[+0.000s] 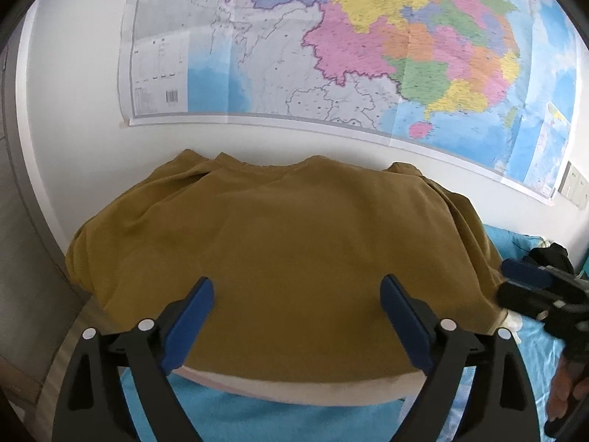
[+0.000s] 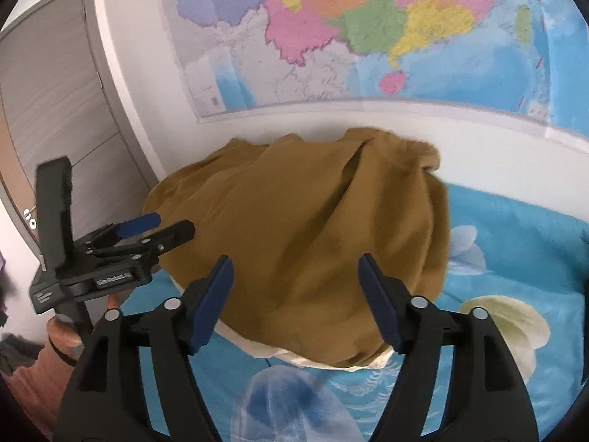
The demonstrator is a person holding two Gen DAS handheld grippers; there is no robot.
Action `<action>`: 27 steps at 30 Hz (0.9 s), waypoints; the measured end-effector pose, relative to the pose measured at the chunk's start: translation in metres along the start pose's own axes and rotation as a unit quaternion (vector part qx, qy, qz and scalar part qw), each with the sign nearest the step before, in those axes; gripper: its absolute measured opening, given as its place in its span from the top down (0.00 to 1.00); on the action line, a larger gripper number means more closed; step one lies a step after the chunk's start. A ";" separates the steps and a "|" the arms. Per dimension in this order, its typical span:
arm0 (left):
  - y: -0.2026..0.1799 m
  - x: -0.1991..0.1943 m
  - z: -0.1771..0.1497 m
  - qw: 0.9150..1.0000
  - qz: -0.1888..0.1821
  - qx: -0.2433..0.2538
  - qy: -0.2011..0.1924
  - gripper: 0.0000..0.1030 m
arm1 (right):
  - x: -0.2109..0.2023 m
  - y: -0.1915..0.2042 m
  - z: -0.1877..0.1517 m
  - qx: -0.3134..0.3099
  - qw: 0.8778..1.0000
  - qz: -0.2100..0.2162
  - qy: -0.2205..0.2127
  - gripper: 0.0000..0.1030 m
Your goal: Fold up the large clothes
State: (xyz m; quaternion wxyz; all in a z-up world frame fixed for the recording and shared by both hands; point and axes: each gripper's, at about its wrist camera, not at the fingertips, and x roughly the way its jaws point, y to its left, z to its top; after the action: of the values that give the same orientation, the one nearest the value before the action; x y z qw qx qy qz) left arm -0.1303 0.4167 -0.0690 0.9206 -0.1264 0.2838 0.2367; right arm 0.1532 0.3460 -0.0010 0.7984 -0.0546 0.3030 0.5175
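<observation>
Blue was the base of everything here: a bright blue bedspread [image 2: 515, 228] with pale flower prints covered the bed, and above it a big multicolour wall map [image 1: 368, 44] took up most of the white wall [image 1: 73, 129]. A grey door [image 2: 51, 92] stood off to the left in the right wrist view.

The mustard-brown garment [image 1: 279, 243] lay spread on the bedspread, pushed up against the wall, bunched and creased along its far edge. Its cream lining [image 1: 294, 390] peeked out along the near hem — visible from both cameras.

The left gripper [image 1: 297, 326] hung over the near hem with its blue-padded fingers [image 1: 191, 324] spread wide, nothing between them. From the right wrist view it sat at the garment's left edge, fingers apart there too, with the person's hand [image 2: 66, 331] under it.

The right gripper [image 2: 295, 304] was the same deal — fingers [image 2: 211, 302] wide, empty, hovering above the near part of the cloth. In the left wrist view it showed at the garment's right edge, just beside the fabric; I couldn't tell if it touched.

A light switch plate [image 1: 574, 184] sat on the wall to the far right.
</observation>
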 end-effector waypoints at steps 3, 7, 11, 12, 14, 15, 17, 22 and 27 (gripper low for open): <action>-0.004 -0.005 -0.004 1.000 0.003 -0.001 -0.003 0.07 | 0.017 0.003 -0.010 -0.012 0.999 -0.014 0.031 0.29; -0.011 -0.007 -0.012 1.000 0.008 0.002 0.004 0.06 | 0.015 0.009 -0.012 -0.023 0.999 -0.021 0.025 0.27; -0.013 -0.014 -0.018 1.000 0.029 -0.003 0.003 0.06 | 0.001 0.009 -0.014 -0.010 1.000 -0.012 0.011 0.23; -0.012 -0.017 -0.019 0.999 0.033 -0.005 0.000 0.06 | -0.004 0.010 -0.016 -0.009 1.000 -0.010 0.008 0.21; -0.012 -0.025 -0.021 0.999 0.045 -0.011 -0.009 0.06 | -0.011 0.012 -0.020 -0.010 1.000 -0.010 0.001 0.18; -0.012 -0.029 -0.023 0.999 0.048 -0.013 -0.012 0.06 | -0.014 0.013 -0.022 -0.011 1.000 -0.012 -0.003 0.14; -0.013 -0.034 -0.025 0.998 0.052 -0.014 -0.034 0.06 | -0.023 0.016 -0.027 -0.012 1.000 -0.017 -0.014 0.11; -0.018 -0.045 -0.035 0.997 0.059 -0.020 -0.037 0.06 | -0.040 0.028 -0.036 -0.020 0.999 -0.025 -0.036 0.05; -0.019 -0.054 -0.048 0.997 0.050 -0.043 -0.030 0.06 | -0.051 0.035 -0.049 -0.020 0.999 -0.027 -0.039 0.05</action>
State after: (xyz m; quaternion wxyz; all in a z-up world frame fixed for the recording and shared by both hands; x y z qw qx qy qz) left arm -0.1819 0.3629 -0.0747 0.9097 -0.1438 0.2512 0.2979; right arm 0.0880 0.3020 -0.0055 0.8223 -0.0581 0.2595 0.5031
